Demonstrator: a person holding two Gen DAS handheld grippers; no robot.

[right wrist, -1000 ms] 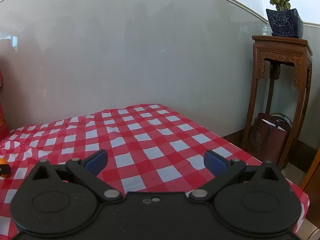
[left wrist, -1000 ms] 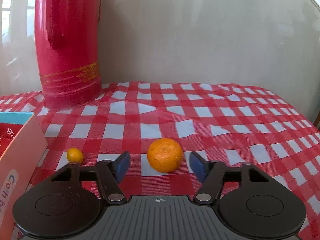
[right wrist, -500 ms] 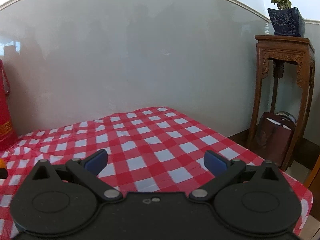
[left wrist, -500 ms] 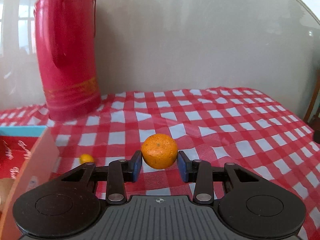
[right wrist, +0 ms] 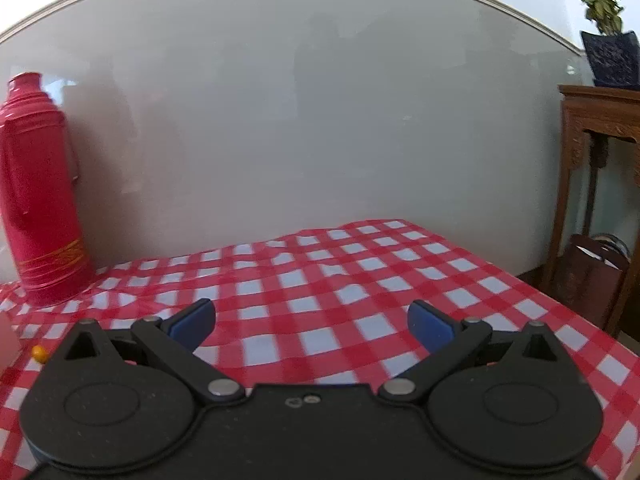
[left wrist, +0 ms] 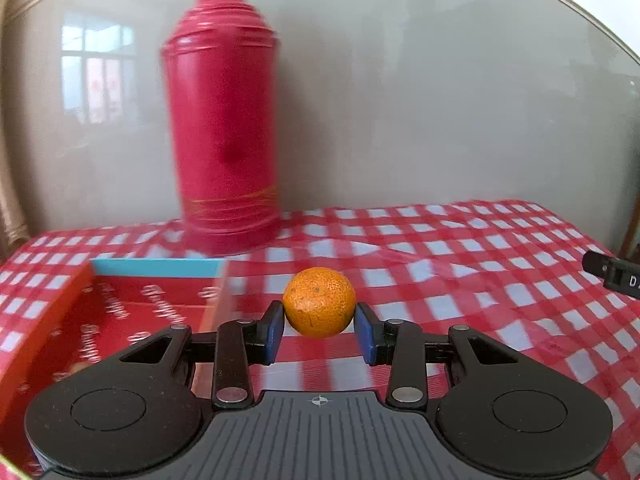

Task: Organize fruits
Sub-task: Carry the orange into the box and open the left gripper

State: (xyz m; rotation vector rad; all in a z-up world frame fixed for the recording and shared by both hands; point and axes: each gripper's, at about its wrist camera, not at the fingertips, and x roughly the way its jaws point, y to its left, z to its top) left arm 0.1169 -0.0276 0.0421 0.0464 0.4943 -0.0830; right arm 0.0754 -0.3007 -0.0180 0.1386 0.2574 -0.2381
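left gripper (left wrist: 319,332) clamped on the orange (left wrist: 319,301), blue pads (left wrist: 275,331) pressing both its sides, fruit lifted clear of the table, gripper pointing forward and tilted slightly down; jaws closed in onto the orange within the last second. Just left of the gripper sits an open red box (left wrist: 120,312) with a light blue far wall, near the table's left edge, orange just right of the box's right wall, not over it. Red thermos (left wrist: 224,128) stands upright at the back edge of the table against the wall, behind the box. Table covered in red-white check cloth (left wrist: 460,280), view a bit motion-blurred. Black tip of the other tool pokes in at the far right of the left wrist view. right gripper (right wrist: 312,320) jaws wide apart, nothing between them, held low over the cloth, aimed toward the back edge, roughly level. A small orange fruit (right wrist: 39,353) lies on the cloth at left, beside a pale box corner. Wooden stand (right wrist: 596,168) with a potted plant (right wrist: 608,40) stands off the table's right edge
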